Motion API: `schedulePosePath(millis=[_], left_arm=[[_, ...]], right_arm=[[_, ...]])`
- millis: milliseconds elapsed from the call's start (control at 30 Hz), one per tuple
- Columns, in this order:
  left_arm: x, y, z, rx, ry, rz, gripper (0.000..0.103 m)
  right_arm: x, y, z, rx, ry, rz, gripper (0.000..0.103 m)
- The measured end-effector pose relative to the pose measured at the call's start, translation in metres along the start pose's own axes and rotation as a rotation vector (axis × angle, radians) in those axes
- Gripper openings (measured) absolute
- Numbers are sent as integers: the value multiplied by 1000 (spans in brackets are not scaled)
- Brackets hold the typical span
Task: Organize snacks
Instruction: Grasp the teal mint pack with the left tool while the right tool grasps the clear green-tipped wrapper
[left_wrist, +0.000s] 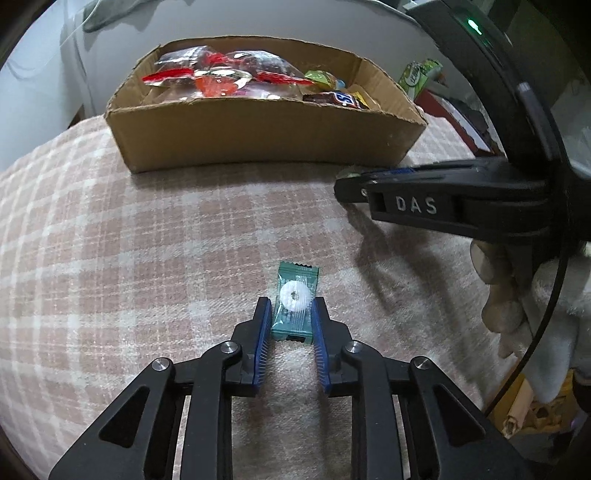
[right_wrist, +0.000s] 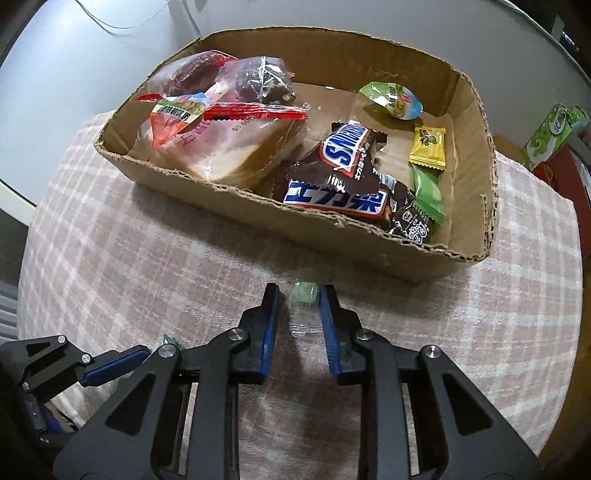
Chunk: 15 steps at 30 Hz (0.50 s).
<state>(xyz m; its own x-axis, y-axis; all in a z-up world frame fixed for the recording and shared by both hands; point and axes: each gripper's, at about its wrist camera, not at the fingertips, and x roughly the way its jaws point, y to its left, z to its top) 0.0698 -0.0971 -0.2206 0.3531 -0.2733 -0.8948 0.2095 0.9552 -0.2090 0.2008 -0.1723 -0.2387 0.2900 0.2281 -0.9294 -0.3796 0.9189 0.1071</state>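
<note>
The left wrist view showed the left gripper (left_wrist: 291, 314) narrowed around a teal-wrapped ring mint (left_wrist: 294, 306), its blue pads touching both long edges of the wrapper, which lay on the worktop. The right gripper (left_wrist: 345, 184) entered that view from the right, seen side-on, with a gloved hand (left_wrist: 498, 291) behind it. In the right wrist view, the right gripper (right_wrist: 297, 301) stood part open with a small, blurred candy in a clear and green wrapper (right_wrist: 303, 295) between its pads; whether the pads pressed it could not be told. The left gripper (right_wrist: 147, 354) reached in at lower left.

A pink and white plaid cloth (left_wrist: 129, 240) covered the worktop, with a pale wall (right_wrist: 92, 55) behind. A green packet (right_wrist: 554, 133) sat off to the right.

One cardboard box (right_wrist: 476, 155) stood just beyond both grippers. It held two Snickers bars (right_wrist: 343, 173), one bagged slice of bread (right_wrist: 229, 151), one clear bag with a dark pastry (right_wrist: 258, 81), one yellow candy (right_wrist: 428, 146), one green candy (right_wrist: 428, 192) and one green-lidded jelly cup (right_wrist: 393, 99).
</note>
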Motion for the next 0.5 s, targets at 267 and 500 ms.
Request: schedulePosePath(millis=[267,500], left_arm=[[-11,15,1,-45,-8,-17,20],[-31,19,9,-46,-43,-16,20]], right_arm=[[-11,-4,-16,2,-9,14,23],[-25,-6,-15,-6,-40,20,23]])
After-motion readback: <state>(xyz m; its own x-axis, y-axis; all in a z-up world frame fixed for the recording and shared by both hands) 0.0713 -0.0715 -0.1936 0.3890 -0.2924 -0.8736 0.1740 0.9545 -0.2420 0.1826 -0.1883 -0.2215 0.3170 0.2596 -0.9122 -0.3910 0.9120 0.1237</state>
